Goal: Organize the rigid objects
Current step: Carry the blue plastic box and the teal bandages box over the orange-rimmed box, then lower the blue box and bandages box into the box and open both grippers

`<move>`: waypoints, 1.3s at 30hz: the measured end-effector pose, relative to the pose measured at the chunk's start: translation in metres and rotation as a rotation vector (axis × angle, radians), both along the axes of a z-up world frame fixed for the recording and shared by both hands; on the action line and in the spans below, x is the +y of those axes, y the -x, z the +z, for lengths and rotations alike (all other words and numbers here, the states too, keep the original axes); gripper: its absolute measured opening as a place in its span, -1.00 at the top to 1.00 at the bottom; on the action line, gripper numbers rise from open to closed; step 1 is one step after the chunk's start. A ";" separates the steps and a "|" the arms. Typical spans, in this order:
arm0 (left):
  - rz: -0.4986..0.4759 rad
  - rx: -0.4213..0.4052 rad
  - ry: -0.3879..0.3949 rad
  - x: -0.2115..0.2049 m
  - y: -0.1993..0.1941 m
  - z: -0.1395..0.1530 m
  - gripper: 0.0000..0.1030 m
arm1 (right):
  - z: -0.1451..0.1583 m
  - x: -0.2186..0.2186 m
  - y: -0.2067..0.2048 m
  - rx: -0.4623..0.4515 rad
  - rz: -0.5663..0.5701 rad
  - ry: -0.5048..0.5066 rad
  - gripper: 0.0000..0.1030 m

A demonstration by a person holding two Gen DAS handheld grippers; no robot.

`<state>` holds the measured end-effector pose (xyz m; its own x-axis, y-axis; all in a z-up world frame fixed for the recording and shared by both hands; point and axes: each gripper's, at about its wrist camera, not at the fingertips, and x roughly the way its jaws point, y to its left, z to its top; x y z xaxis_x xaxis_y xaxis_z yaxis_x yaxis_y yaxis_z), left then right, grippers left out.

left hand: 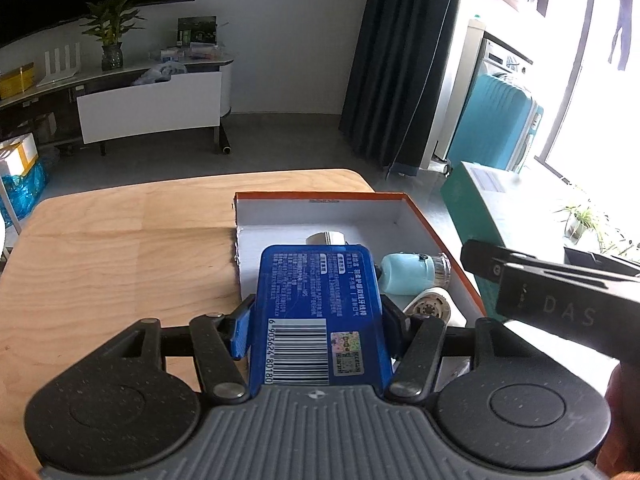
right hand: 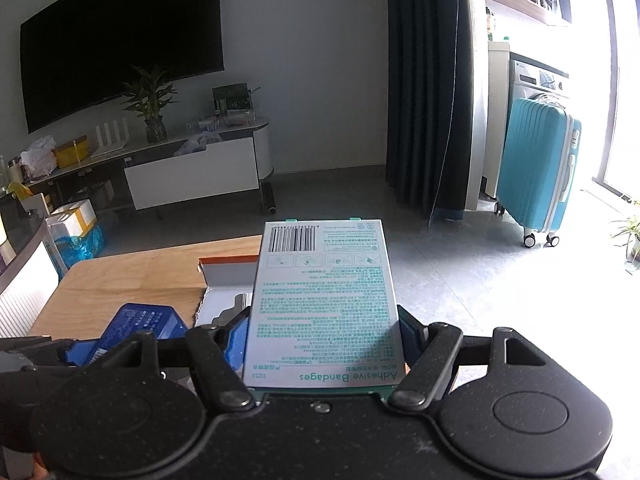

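My left hand-held gripper [left hand: 316, 316] tilts downward, clamped on the blue pack [left hand: 316, 312] above the open box [left hand: 436, 216] at the bench [left hand: 120, 248] right edge. My right hand-held gripper [right hand: 324, 336] alongside, also pitched down, grips the bandage box [right hand: 324, 300].

A white wall [right hand: 312, 60] carries a large black screen [right hand: 120, 40]. Below it stands a low white console [right hand: 192, 172] bearing a potted plant [right hand: 150, 104] and clutter. The floor [right hand: 460, 272] is grey. A dark curtain [right hand: 424, 80] hangs beside a washing machine [right hand: 536, 76], with a teal suitcase [right hand: 538, 168] in front. Strong daylight enters at the right. A wooden table [left hand: 120, 240] fills the foreground.
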<state>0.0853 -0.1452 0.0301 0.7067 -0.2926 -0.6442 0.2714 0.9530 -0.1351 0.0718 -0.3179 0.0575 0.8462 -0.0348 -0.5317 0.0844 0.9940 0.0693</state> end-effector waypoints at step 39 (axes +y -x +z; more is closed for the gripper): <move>-0.039 0.052 0.004 -0.030 -0.018 -0.018 -0.20 | -0.030 -0.015 -0.085 0.130 0.062 -0.026 -0.64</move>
